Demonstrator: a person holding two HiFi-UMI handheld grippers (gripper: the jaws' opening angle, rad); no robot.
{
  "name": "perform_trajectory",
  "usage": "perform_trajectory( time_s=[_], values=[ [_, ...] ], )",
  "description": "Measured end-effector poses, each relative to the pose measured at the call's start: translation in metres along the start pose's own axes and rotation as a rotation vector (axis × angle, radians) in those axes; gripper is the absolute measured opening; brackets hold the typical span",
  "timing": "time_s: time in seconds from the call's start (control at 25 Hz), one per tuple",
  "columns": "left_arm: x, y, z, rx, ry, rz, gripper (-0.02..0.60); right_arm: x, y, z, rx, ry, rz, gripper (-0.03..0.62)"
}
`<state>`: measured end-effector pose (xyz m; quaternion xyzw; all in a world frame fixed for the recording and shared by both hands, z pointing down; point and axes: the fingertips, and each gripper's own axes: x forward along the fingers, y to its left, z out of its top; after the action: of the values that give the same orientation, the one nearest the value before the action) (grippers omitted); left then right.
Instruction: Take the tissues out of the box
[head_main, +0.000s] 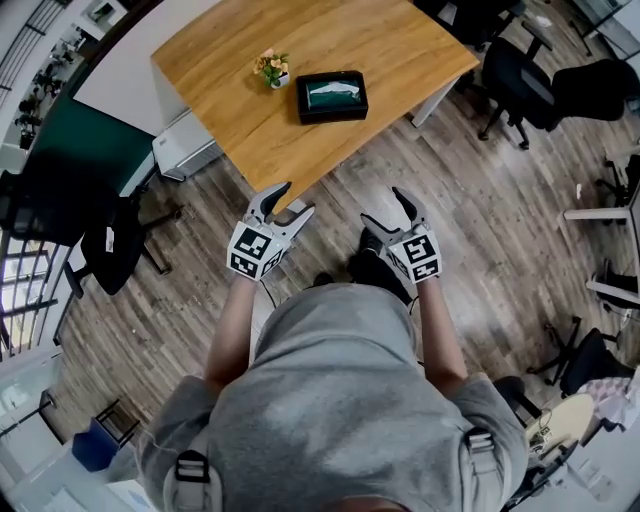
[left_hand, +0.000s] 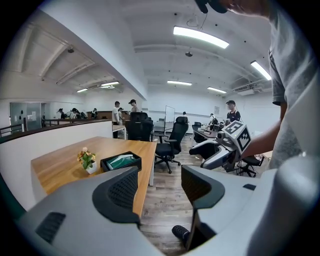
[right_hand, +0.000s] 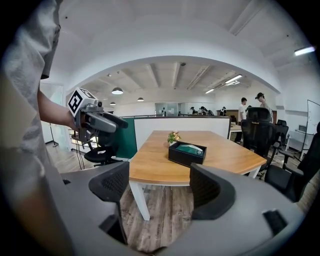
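Observation:
A black tissue box (head_main: 332, 96) with a green top and a white tissue showing sits on the wooden table (head_main: 240, 120), also seen as the tissue box (left_hand: 120, 161) and the tissue box (right_hand: 187, 152). My left gripper (head_main: 290, 198) is held open in the air in front of the table's near corner, well short of the box. My right gripper (head_main: 385, 205) is open too, beside it over the floor. Nothing is between either pair of jaws. The left gripper view shows the right gripper (left_hand: 201, 151); the right gripper view shows the left gripper (right_hand: 120, 122).
A small pot of flowers (head_main: 272, 68) stands just left of the box. Black office chairs (head_main: 520, 80) stand right of the table and another chair (head_main: 110, 245) at the left. A white cabinet (head_main: 185, 148) sits under the table's left side. People stand far back in the office.

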<state>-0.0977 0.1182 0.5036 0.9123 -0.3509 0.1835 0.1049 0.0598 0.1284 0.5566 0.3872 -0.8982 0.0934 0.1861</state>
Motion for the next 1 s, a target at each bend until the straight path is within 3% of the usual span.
perform_trajectory(
  time_s=[0.28, 0.6, 1.0],
  values=[
    [0.046, 0.020, 0.025, -0.020, 0.015, 0.054, 0.275, 0.026, -0.053, 0.011, -0.035, 0.023, 0.089, 0.382],
    [0.091, 0.051, 0.046, -0.050, 0.015, 0.176, 0.273, 0.055, -0.120, 0.017, -0.095, 0.069, 0.191, 0.374],
    [0.125, 0.062, 0.052, -0.094, 0.001, 0.262, 0.275, 0.089, -0.154, 0.028, -0.142, 0.037, 0.299, 0.374]
  ],
)
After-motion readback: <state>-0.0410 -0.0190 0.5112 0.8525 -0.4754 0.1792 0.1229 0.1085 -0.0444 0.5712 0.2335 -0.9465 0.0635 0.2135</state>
